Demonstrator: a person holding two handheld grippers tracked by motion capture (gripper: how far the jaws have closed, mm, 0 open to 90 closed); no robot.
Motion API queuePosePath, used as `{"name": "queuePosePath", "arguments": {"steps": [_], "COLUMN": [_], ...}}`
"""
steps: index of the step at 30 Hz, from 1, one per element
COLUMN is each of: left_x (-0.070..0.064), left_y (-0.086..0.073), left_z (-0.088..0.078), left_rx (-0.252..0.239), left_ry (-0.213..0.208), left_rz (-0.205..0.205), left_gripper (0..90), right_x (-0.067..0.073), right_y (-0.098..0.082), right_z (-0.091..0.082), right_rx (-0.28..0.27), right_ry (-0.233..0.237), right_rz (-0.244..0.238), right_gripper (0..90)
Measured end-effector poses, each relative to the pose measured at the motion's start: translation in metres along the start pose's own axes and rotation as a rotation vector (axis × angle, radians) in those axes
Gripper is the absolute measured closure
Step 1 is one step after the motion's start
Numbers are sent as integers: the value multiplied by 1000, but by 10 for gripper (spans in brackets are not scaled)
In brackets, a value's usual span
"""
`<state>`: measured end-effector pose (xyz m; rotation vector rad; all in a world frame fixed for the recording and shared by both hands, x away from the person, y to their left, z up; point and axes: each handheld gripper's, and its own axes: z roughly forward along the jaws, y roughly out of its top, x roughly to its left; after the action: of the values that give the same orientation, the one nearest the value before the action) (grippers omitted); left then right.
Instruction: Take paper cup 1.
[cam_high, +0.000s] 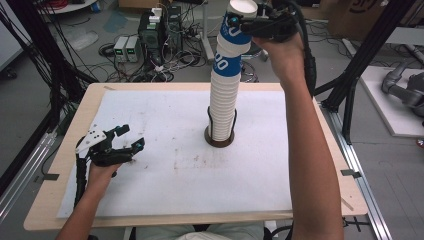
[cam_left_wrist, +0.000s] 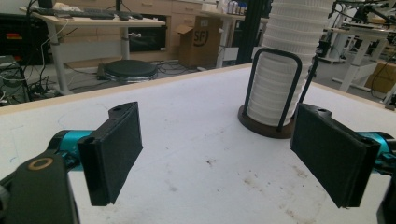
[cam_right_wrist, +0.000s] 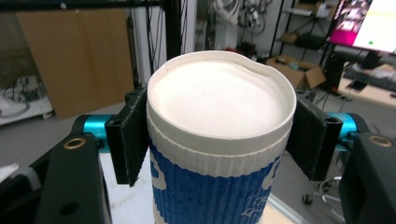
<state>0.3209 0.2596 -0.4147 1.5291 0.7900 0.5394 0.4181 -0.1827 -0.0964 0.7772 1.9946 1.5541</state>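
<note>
- My left gripper (cam_high: 131, 137) rests low at the near left of the surface (cam_high: 165, 185), fingers (cam_left_wrist: 114, 151) spread wide with nothing between them; flat black pads, teal mounts behind.
- Surface: white sheet over a pale wooden board, flecked with brownish stains near the middle.
- Past the middle, a dark round base (cam_high: 219, 139) with thin black wire uprights (cam_left_wrist: 275, 88) holds the stack of paper cups (cam_high: 223, 107); ribbed white walls, tall, leaning a little.
- My right gripper (cam_high: 239, 21) is high above the stack, fingers (cam_right_wrist: 130, 140) clamped on the top cup (cam_right_wrist: 219, 140), bottom up, at its white band; blue corrugated sleeve below, rim slightly dented.
- Beyond the far edge: tangled cables and grey boxes (cam_high: 126, 48) on the floor.
</note>
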Motion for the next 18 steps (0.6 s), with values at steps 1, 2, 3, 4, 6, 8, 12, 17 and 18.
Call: {"name": "queuePosePath", "arguments": {"steps": [1,2,3,4,6,8,12,17,18], "left_x": [0,0,0,0,0,0,-1,-2,-2], "left_y": [0,0,0,0,0,0,0,0,0], "left_z": [0,0,0,0,0,0,0,1,1], "left_rx": [0,0,0,-1,-7,-9,-10,-15,-13], "left_ry": [-1,-3,-3,-4,-7,-10,-18,-28,-34], "left_rz": [1,-1,0,0,-3,-5,-4,-9,-6], "left_gripper": [165,165,164,164,164,164,164,164,164], "right_x": [-2,-2,-3,-4,-6,-6,-7,-9,-9], "right_y": [1,1,1,2,2,2,2,-13,-16], "right_z": [-7,-7,-9,-13,-24,-28,-47,-74,-78], "right_rx": [-24,-24,-31,-42,-61,-66,-87,-71,-68], "right_ry": [-10,-10,-10,-8,-7,-10,-14,-23,-24], "right_rz": [2,2,4,7,9,6,0,-14,-18], "right_gripper": [305,305,306,305,305,305,306,306,306]}}
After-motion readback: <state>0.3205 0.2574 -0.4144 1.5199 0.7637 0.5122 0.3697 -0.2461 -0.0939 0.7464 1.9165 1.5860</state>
